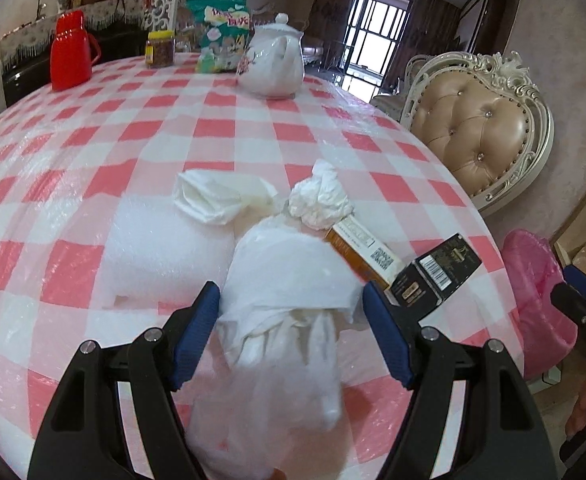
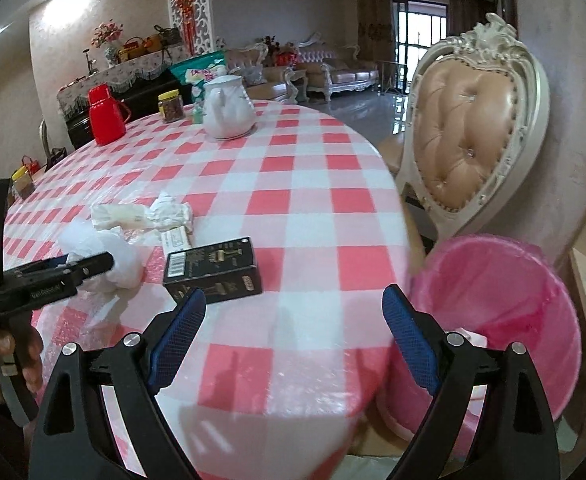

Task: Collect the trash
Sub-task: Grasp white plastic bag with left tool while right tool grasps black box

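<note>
The pink bin [image 2: 493, 320] stood just beside the table [image 2: 293, 200] edge, right of the tissue [image 1: 289, 280]. The tissue lay between the left gripper's [image 1: 291, 304] spread fingers, long axis along them. The right gripper [image 2: 293, 308] hung apart, empty, nearer the bin.

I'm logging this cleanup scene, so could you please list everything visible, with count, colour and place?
Crumpled tissues: three, white, near table edge; the nearest lies between the left fingers.
Orange box: one, orange and white, beside the tissues.
Black box: one, black, right of the orange box.
Trash bin: one, pink liner, on the floor beside the table.
Teapot: one, white, far side of the table.
Thermos: one, red, far left.
Jars: two, yellow lids.
Snack bag: one, green, behind the teapot.
Tablecloth: pink-white check.
Chair: one, tan and cream.
Left gripper: open around the tissue.
Right gripper: open, nothing held.
</note>
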The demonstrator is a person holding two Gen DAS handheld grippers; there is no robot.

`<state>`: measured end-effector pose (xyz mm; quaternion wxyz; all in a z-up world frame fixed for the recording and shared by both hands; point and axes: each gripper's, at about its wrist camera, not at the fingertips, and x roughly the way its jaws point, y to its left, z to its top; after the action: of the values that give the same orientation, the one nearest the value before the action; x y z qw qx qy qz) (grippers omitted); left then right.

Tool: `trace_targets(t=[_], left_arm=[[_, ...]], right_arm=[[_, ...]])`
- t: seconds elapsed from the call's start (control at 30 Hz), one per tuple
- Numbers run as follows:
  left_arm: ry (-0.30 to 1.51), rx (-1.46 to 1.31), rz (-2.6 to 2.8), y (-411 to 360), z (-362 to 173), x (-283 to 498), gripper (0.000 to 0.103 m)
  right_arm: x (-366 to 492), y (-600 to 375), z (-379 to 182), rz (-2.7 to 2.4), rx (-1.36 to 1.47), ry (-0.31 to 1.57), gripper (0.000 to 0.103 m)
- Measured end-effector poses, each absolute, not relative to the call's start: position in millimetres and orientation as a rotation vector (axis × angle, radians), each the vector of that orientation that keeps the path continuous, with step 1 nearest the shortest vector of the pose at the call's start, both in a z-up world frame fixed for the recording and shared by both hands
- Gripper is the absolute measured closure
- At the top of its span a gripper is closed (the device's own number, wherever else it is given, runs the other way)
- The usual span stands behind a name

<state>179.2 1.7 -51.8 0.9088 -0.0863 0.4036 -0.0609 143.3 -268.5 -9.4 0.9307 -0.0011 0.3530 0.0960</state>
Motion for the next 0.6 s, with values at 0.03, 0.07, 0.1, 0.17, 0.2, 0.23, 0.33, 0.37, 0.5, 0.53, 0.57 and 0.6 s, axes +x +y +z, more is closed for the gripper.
trace_targets(t=[0.03,0.07,0.1,0.17,0.2,0.23,0.33,0.37,0.5,0.53,0.57,0.6], left_arm=[[0.841,-0.181,-0.128,2,-55,180,0.032],[0.846,-0.183,-0.131,2,-56,181,0.033],[0.852,-0.184,-0.134,1,-58,181,0.040],[0.862,-0.183,-0.139,1,-61,183,0.049],[0.865,-0.183,-0.141,1,-62,183,0.052],[0.865,-0.183,-0.143,1,-62,183,0.053],[0.865,-0.184,-0.149,1,-63,183,0.058],[0.865,-0.187,-0.151,1,-63,183,0.060],[0.865,-0.203,-0.155,4,-63,182,0.062],[0.865,-0.205,-0.155,4,-63,182,0.062],[0.865,-0.206,-0.156,4,-63,182,0.062],[0.865,-0.206,-0.156,4,-63,182,0.062]], right_arm=[[146,-264,-10,0.204,-0.005,0.724,0.019],[149,-259,-11,0.210,-0.008,0.726,0.019],[151,-256,-12,0.215,-0.010,0.727,0.019],[156,-247,-14,0.230,-0.016,0.729,0.019],[159,-243,-15,0.238,-0.021,0.732,0.019],[162,-238,-17,0.245,-0.026,0.735,0.019],[171,-227,-21,0.268,-0.040,0.738,0.018],[174,-224,-22,0.275,-0.047,0.743,0.019],[185,-212,-28,0.296,-0.067,0.757,0.018],[188,-209,-30,0.301,-0.073,0.761,0.019],[191,-206,-31,0.305,-0.079,0.764,0.019],[193,-204,-32,0.309,-0.084,0.767,0.019]])
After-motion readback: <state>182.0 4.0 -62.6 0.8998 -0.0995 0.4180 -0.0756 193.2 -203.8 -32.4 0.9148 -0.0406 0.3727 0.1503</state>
